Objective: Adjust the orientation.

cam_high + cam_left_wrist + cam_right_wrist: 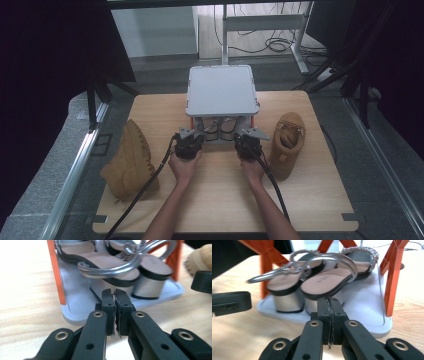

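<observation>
Both grippers pointed at the pair of sandals (322,280) on the lower shelf of the small rack (222,90), which stood just ahead of them. The left gripper (114,293) had its jaws nearly together with a thin gap, nothing between them. The right gripper (329,301) was closed tight and empty. One tan boot (131,162) lay outside the left gripper, another boot (287,142) just outside the right.

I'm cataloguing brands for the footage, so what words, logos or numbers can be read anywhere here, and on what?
Sandal insole: a small dark print mark, too blurred to read.
Tan boots and white rack top: no lettering can be made out.
</observation>
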`<state>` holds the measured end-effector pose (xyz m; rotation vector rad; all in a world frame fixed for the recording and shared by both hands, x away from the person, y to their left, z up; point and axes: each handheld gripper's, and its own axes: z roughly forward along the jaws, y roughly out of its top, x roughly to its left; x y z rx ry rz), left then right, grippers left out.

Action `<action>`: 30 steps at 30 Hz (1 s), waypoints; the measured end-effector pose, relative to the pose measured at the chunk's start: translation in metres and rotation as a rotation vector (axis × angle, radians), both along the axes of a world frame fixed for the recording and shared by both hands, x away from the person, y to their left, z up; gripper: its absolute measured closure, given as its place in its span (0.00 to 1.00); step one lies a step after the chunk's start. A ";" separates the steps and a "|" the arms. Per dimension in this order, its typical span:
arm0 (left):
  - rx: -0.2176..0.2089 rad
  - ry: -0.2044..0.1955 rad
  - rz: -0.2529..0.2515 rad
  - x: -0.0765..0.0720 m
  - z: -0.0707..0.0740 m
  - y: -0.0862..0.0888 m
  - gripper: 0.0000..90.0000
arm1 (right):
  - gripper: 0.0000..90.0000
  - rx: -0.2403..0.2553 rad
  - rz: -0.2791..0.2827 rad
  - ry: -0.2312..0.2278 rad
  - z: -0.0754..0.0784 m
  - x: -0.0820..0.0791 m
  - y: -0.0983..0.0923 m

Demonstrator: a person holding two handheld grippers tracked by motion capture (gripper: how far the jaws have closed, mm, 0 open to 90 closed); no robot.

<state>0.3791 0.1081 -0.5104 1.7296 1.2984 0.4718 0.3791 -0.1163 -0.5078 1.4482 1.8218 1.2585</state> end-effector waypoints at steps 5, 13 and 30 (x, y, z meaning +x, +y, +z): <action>-0.053 0.028 -0.051 -0.023 0.006 0.008 0.92 | 0.97 -0.003 0.065 -0.004 0.004 -0.022 -0.001; -0.029 0.001 -0.123 -0.062 0.016 0.016 0.90 | 0.97 0.033 0.144 -0.015 0.009 -0.059 -0.014; 0.051 -0.034 -0.164 -0.124 0.020 0.058 0.55 | 0.81 0.043 0.269 -0.014 0.011 -0.109 -0.064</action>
